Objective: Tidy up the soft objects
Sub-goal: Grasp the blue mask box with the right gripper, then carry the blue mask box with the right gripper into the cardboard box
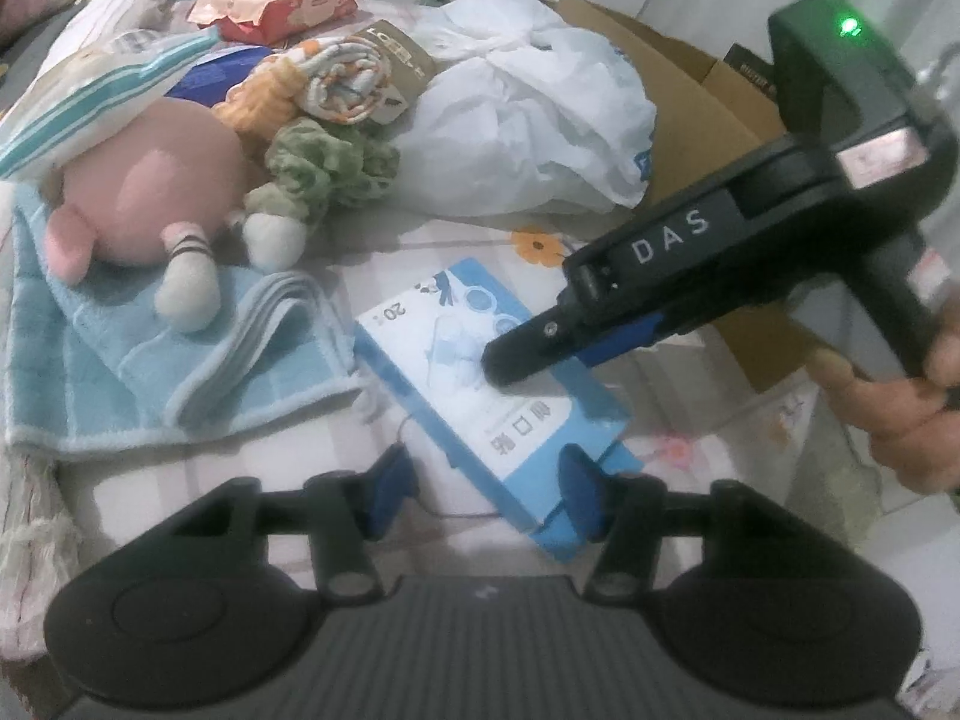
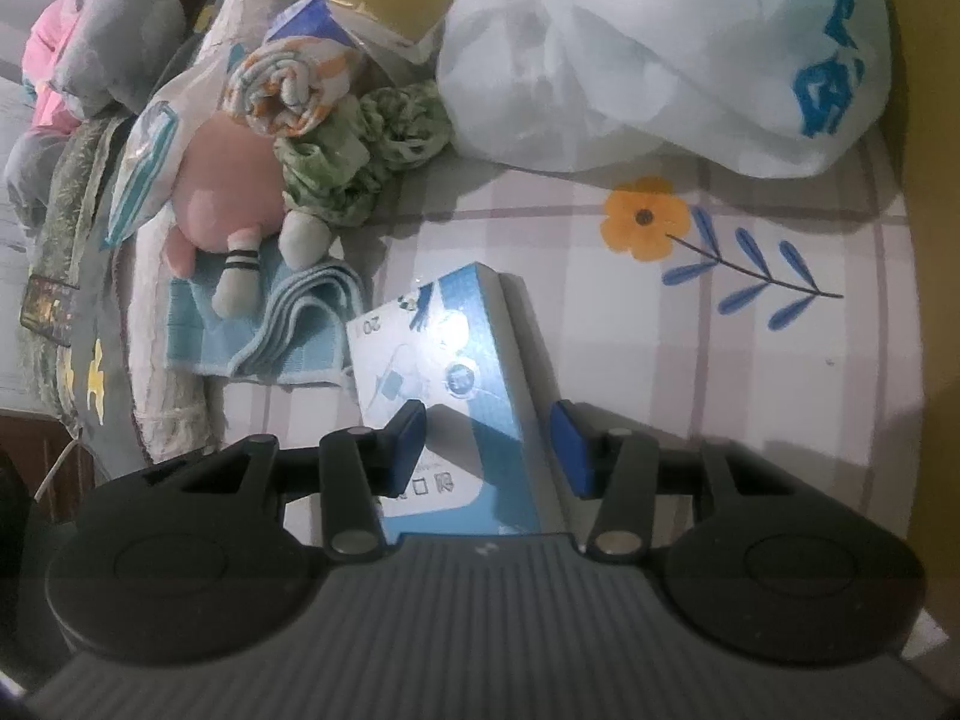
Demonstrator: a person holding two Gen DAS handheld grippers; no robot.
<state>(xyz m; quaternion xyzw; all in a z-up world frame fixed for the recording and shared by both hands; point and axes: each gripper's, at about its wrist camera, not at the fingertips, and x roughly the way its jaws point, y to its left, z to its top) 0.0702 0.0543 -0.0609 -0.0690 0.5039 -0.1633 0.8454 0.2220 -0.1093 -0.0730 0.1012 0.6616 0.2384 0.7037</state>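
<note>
Glossy cardboard box (image 2: 444, 384), terry-cloth towel (image 1: 180, 360), crinkly plastic bag (image 1: 528, 120).

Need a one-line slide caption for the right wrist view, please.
Right hand-held gripper straddles a blue-and-white box on the floral sheet, pads not touching it.

The checked, flower-printed bedsheet (image 2: 750, 360) lies bare to the right of the flat blue-and-white cardboard box (image 2: 444, 372) — open room for a gripper there. Left of the box the folded light-blue towel (image 2: 300, 348) lies just beside it, bearing the pink plush toy (image 2: 222, 198). Behind, the crumpled white plastic bag (image 2: 660, 60) and green scrunchie (image 2: 366, 150) block the way — a brown cardboard carton (image 1: 690, 96) closes the far right.
</note>
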